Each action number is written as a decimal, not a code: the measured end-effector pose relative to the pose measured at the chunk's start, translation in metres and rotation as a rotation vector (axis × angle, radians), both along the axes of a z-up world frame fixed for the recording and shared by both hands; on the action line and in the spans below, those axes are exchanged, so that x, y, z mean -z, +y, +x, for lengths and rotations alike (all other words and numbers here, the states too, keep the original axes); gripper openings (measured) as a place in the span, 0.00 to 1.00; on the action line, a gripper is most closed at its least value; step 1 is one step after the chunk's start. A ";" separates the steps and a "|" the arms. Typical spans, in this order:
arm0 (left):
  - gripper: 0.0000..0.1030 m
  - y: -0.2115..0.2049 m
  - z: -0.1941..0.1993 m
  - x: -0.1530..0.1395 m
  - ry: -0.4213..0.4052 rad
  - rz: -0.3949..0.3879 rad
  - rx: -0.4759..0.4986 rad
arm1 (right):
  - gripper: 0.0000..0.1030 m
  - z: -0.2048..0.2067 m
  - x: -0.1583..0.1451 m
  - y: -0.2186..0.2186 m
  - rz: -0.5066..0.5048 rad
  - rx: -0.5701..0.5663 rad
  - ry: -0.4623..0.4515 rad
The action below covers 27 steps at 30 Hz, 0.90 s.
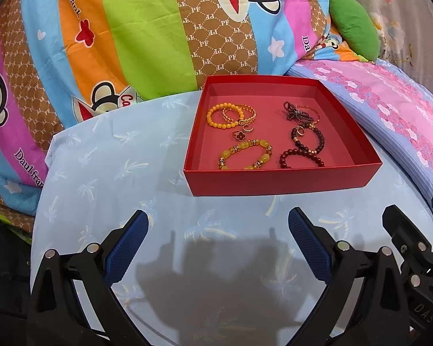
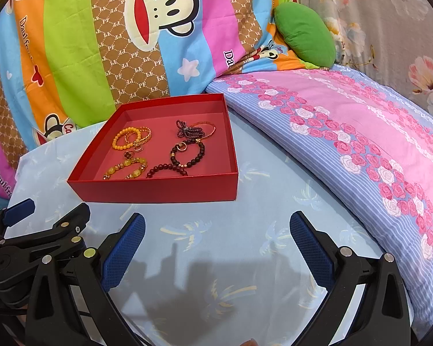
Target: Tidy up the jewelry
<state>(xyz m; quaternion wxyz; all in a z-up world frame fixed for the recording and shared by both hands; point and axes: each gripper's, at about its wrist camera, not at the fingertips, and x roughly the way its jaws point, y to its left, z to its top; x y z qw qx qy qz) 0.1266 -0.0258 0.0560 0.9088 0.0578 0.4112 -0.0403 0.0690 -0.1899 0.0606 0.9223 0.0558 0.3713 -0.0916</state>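
Left gripper [image 1: 218, 225]: blue-padded fingers spread wide, nothing between them, hovering over the pale blue palm-print cloth [image 1: 106, 178]. Right gripper [image 2: 216, 227]: same, wide and empty, just beside the left.

Beyond them, shallow red cardboard box [image 1: 274, 181] sits apart from both. Inside: yellow-green chunky bead bracelet [image 1: 245, 154] and dark red bead bracelet [image 1: 301, 155] nearest; small clover ring [image 1: 239, 135] mid-box; orange bead bracelet [image 1: 218, 116] overlapping a gold chain bracelet [image 1: 241, 114]; dark beaded cluster [image 1: 298, 111] at the back.

Risks, judged: overlapping pieces may lift together; light box may slide on cloth; ring likely slips from broad pads.

Behind: striped cartoon quilt [image 1: 124, 37].
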 end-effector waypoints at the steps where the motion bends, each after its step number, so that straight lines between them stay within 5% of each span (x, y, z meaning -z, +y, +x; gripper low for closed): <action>1: 0.91 0.000 0.000 0.000 0.001 -0.001 -0.001 | 0.94 0.001 0.000 0.000 -0.001 -0.001 0.001; 27: 0.90 0.004 0.002 -0.003 -0.012 -0.001 -0.007 | 0.94 0.002 -0.001 0.002 -0.003 -0.002 0.002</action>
